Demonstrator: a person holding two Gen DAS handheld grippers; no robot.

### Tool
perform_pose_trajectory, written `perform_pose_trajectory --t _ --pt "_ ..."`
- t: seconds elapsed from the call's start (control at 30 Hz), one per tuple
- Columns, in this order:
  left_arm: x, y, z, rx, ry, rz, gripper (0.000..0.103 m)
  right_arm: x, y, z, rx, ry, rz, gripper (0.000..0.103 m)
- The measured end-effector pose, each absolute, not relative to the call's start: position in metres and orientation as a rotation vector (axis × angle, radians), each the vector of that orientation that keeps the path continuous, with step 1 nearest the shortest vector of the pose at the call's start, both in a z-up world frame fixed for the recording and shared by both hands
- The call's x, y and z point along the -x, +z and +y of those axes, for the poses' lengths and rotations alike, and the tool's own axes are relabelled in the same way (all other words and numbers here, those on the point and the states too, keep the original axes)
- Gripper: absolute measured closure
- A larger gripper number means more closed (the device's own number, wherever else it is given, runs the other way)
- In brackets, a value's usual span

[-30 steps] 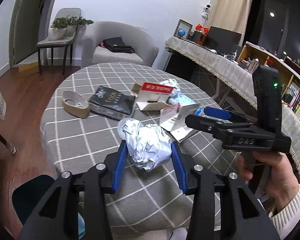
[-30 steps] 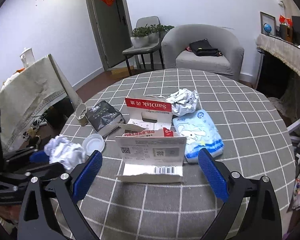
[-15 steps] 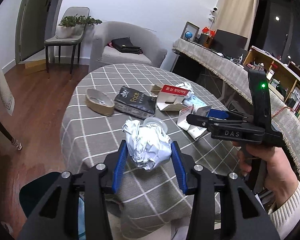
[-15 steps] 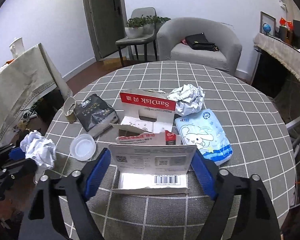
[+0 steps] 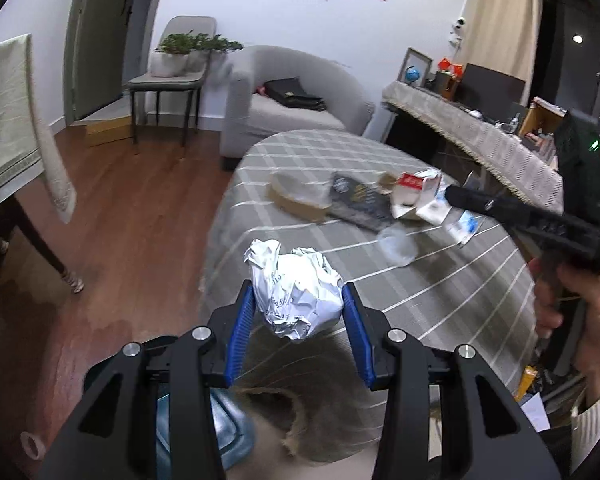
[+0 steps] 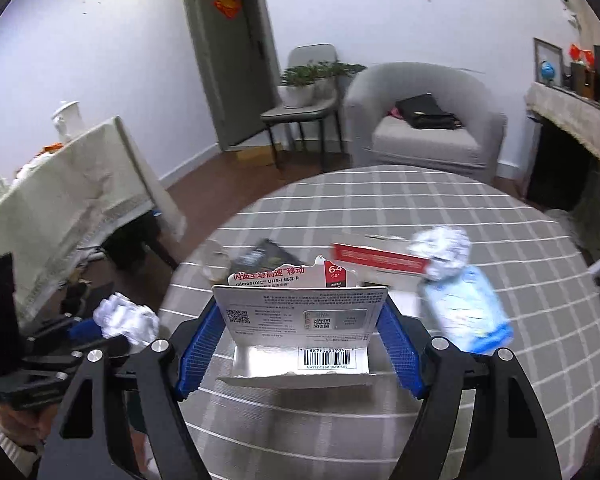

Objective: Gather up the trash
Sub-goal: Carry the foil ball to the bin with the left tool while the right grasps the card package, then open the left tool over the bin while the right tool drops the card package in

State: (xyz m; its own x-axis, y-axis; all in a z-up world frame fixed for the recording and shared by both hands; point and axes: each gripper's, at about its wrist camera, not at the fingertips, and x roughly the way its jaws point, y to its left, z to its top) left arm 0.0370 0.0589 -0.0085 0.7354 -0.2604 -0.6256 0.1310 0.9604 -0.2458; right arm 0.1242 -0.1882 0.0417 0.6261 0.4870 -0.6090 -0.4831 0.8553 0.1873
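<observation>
My left gripper [image 5: 298, 312] is shut on a crumpled white paper ball [image 5: 296, 292] and holds it in the air past the near left edge of the round table [image 5: 440, 300]. My right gripper [image 6: 300, 332] is shut on a torn white memory card box [image 6: 300, 324] with a barcode flap, lifted above the checked tablecloth [image 6: 380, 432]. In the right wrist view the paper ball [image 6: 124, 316] shows at the far left. In the left wrist view the right gripper's body [image 5: 540, 220] reaches in from the right.
On the table lie a red and white card box [image 6: 380, 258], a second crumpled paper ball [image 6: 444, 252], a blue tissue pack [image 6: 468, 308], a black pouch [image 5: 360, 200], a tape roll [image 5: 296, 196] and a clear plastic lid [image 5: 396, 242]. A blue container [image 5: 204, 432] stands on the floor under the left gripper.
My left gripper has carried the paper ball back off the table's edge. My right gripper has shut on the white card box and lifted it.
</observation>
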Motion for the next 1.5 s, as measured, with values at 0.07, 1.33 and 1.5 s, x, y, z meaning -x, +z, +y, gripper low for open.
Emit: perform_pose_trajectory --t 0.07,1.33,1.5 --pt "-0.033 -0.015 0.072 0.191 -0.196 0.728 0.056 -0.123 0.044 -0.174 -0.014 0.592 0.698 0.027" --pt "0.006 -0.144 0.194 0.208 -0.062 1.125 0.042 -0.092 -0.032 0.062 0.156 0.895 0.946 0.027" --pt "0.011 -0.121 0.213 0.239 -0.027 1.039 0.042 -0.091 -0.061 0.073 0.196 0.884 1.010 0.027"
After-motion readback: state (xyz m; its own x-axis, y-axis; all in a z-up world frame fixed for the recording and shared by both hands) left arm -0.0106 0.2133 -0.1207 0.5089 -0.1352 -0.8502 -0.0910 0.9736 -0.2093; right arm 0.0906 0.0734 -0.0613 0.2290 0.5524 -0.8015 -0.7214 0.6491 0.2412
